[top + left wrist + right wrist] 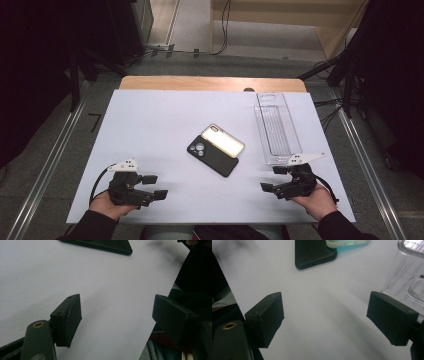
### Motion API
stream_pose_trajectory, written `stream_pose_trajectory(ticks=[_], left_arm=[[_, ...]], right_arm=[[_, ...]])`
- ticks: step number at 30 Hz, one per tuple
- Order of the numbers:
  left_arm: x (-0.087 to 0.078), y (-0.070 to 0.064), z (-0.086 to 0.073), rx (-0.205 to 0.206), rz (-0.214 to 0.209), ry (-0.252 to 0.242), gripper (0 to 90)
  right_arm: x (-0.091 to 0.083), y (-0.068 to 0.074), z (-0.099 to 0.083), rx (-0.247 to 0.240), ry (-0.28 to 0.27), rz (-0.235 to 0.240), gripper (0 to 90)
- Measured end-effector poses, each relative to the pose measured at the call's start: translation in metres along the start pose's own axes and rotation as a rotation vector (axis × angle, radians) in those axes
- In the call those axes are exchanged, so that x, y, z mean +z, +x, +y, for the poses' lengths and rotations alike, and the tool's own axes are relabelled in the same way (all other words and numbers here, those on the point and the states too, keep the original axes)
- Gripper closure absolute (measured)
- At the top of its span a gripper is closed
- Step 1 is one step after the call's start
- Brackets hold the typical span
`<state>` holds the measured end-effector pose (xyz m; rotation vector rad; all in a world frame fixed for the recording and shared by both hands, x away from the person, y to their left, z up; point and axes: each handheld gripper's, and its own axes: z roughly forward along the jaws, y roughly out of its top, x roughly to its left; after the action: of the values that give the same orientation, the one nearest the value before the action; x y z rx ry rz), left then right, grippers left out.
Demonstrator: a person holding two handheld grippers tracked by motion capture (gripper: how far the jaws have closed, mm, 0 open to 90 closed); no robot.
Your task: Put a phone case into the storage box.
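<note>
A black phone case (212, 156) lies camera-cutout up at the middle of the white table top (150, 125). A phone in a pale yellowish case (223, 140) rests partly over its far right edge. In the right gripper view the black case (314, 252) and the pale phone (348, 243) lie ahead of the jaws. My left gripper (155, 186) is held low at the front left, open and empty. My right gripper (273, 179) sits at the front right, open and empty, just in front of a clear plastic package (274, 128). The left gripper (117, 317) hovers over bare table near the front edge.
The clear plastic package (407, 272) stands long and narrow along the table's right side, close to my right gripper's right jaw. The table's wooden far edge (210, 83) borders a floor with cables. Metal rails (45, 170) run along both sides of the table.
</note>
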<state>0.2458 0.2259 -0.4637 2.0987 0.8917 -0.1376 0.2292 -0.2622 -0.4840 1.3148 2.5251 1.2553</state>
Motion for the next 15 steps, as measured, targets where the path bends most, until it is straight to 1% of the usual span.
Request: stream_pose_trajectory(ticks=[4,6,9,15], left_arm=[[-0.0013,0.0016,0.0000,-0.007,0.010,-0.005,23.2],[-0.0017,0.0012,0.0003,-0.008,0.004,-0.012,23.2],[-0.0009,-0.0010,0.0004,0.003,-0.011,-0.018,23.2],[-0.0003,-0.0016,0.0007,0.011,-0.009,-0.015,23.2]], right_arm=[[-0.0010,-0.0014,0.0002,0.009,-0.008,-0.005,12.5],[-0.0018,-0.0019,-0.0001,0.009,-0.008,-0.007,12.5],[-0.0026,-0.0018,-0.0003,0.006,-0.012,-0.012,12.5],[-0.0022,-0.0027,-0.0006,0.013,-0.011,0.000,12.5]])
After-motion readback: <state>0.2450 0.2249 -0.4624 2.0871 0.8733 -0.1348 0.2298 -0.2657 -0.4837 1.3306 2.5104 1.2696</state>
